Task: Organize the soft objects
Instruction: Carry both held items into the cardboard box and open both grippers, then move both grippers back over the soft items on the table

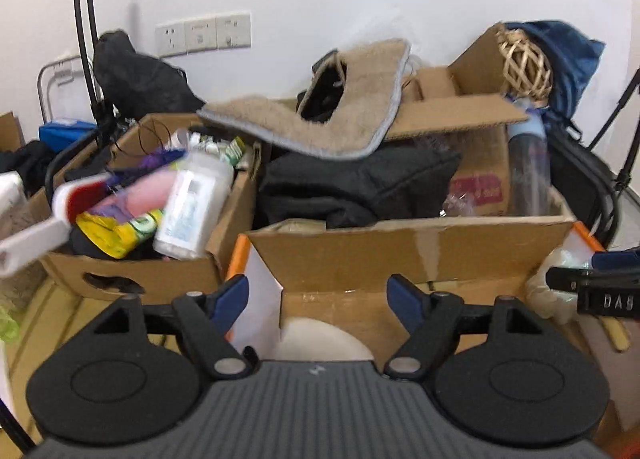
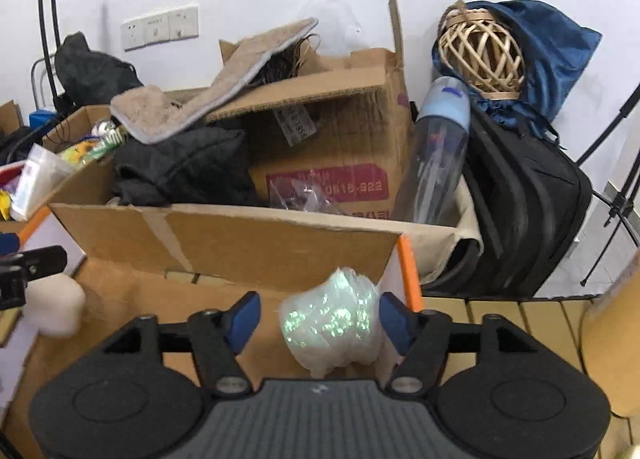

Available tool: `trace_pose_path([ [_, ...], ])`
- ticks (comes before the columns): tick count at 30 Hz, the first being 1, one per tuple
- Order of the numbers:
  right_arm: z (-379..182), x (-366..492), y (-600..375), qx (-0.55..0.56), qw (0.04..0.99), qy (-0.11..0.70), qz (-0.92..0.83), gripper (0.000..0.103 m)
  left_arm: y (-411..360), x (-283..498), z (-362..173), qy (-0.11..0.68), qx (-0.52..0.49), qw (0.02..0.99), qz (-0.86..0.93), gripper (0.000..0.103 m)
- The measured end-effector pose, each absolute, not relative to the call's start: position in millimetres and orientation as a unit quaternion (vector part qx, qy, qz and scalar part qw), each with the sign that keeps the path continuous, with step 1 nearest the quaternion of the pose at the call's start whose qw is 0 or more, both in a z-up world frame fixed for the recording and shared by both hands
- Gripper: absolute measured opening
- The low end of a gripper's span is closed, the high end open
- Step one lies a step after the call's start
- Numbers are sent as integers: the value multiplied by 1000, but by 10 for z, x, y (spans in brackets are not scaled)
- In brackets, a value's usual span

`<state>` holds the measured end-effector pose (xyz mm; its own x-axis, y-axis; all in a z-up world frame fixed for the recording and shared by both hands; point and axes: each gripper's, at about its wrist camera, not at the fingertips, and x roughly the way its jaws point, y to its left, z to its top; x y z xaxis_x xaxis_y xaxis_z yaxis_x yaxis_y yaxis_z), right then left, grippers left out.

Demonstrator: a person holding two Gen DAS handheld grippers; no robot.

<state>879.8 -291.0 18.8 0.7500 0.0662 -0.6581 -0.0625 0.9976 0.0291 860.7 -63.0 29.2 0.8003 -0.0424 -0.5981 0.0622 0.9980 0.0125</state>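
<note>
We held the left gripper (image 1: pixel 316 301) wide apart over the orange-edged box (image 1: pixel 240 255), a pale rounded soft object (image 1: pixel 320 339) below it. Our right gripper (image 2: pixel 320 319) was also spread wide, a soft iridescent bundle (image 2: pixel 332 323) between its fingers, perhaps touching the right one. The beige fleece mat (image 1: pixel 340 115) draped the cardboard boxes behind.

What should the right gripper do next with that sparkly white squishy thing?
Probably close: the right gripper is open, its blue fingertips on either side of the sparkly white soft bundle, which lies in the orange-edged cardboard box. Nothing is held yet.
</note>
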Motion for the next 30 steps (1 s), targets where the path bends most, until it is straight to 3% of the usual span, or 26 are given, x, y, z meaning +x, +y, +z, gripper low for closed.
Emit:
trace_pose_path([
  [5,1097,8132,-2979,21,957,284,53,72,-476,7994,1117,284,-7,957,-52,84],
  [7,1488,7734,-3013,14,966,251,57,83,-398,7631,1475,262,-16,964,-55,87],
  [14,2204,6367,-3235,0,982,183,45,88,-165,6124,2135,192,-6,979,-66,91],
  [16,2219,5954,-3290,4,984,173,47,95,-123,5617,2162,153,0,987,-56,96],
  [19,2084,5313,-3316,-5,985,159,70,96,-119,4869,2041,102,11,993,-55,99],
  [30,994,3030,-3263,65,989,107,76,103,59,2874,1158,58,-1,997,-57,103],
])
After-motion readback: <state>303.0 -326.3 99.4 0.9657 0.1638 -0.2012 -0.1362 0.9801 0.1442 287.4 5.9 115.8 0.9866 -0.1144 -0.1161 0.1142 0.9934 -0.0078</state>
